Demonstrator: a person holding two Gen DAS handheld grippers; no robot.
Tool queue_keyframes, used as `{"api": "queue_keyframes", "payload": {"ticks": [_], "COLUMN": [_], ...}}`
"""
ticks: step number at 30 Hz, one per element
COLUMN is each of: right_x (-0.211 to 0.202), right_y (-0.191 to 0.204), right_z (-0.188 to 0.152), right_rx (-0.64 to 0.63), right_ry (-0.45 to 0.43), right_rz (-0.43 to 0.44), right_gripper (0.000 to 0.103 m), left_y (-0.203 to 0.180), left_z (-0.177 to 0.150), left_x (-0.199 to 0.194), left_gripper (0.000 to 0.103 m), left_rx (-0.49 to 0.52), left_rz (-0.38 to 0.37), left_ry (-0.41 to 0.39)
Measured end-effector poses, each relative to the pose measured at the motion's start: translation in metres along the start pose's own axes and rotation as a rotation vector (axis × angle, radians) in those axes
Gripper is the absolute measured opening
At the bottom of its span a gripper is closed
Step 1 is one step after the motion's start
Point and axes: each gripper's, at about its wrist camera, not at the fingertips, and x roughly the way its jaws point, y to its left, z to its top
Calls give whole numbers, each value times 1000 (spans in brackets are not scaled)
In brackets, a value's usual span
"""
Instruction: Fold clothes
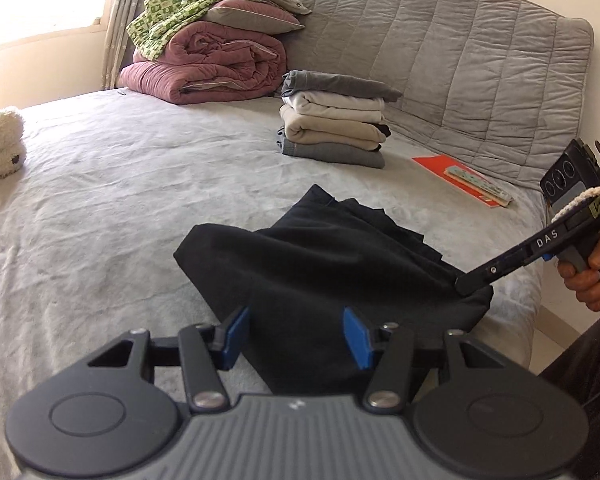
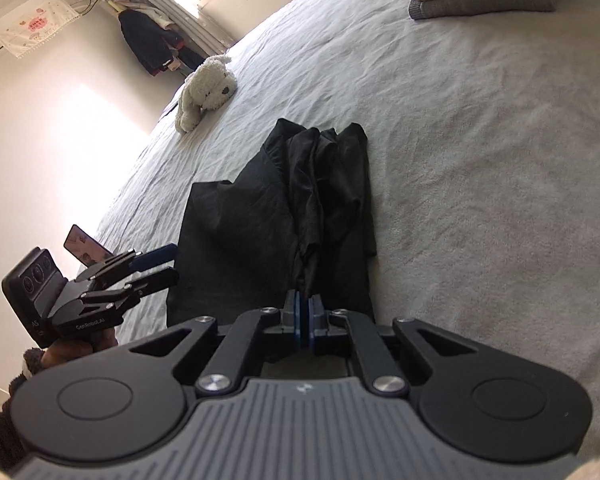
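- A black garment [image 1: 320, 256] is lying partly folded on the grey bed [image 1: 120, 184], nearer the foot than the stack of folded clothes [image 1: 334, 120].
- The right gripper [image 2: 305, 312] is pinching the garment's near edge, jaws clenched on it.
- The left gripper [image 1: 296, 334] is hovering over the garment, jaws released.
- A plush dog [image 2: 206, 90] is lying beyond the garment.

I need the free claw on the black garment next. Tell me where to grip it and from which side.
Grip the near left corner of the black garment, coming in low from the bed's near edge. The right claw already pinches the opposite near corner, and the left claw hangs open just before that flat hem.
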Motion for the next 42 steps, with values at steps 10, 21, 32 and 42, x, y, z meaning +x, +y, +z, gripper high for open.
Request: {"api": "queue_keyframes", "payload": {"ticks": [10,21,32,42], "right_x": [-8,32,27,28], "right_y": [18,19,-37,-63], "right_z": [31,39,44,51], "right_rx": [-118,-226,89,289], "right_ry": [-210,-134,-114,-48], "right_rz": [38,-25,256,419], "right_gripper": [50,50,38,38], "left_y": [21,5,-62,-89], "left_z": [7,32,47,61], "left_x": [9,20,83,112], "left_gripper": [53,39,54,73], "left_rx": [-92,-176,-155,-152], "left_rz": [94,23,20,37], "left_ry": [-101,-29,127,185]}}
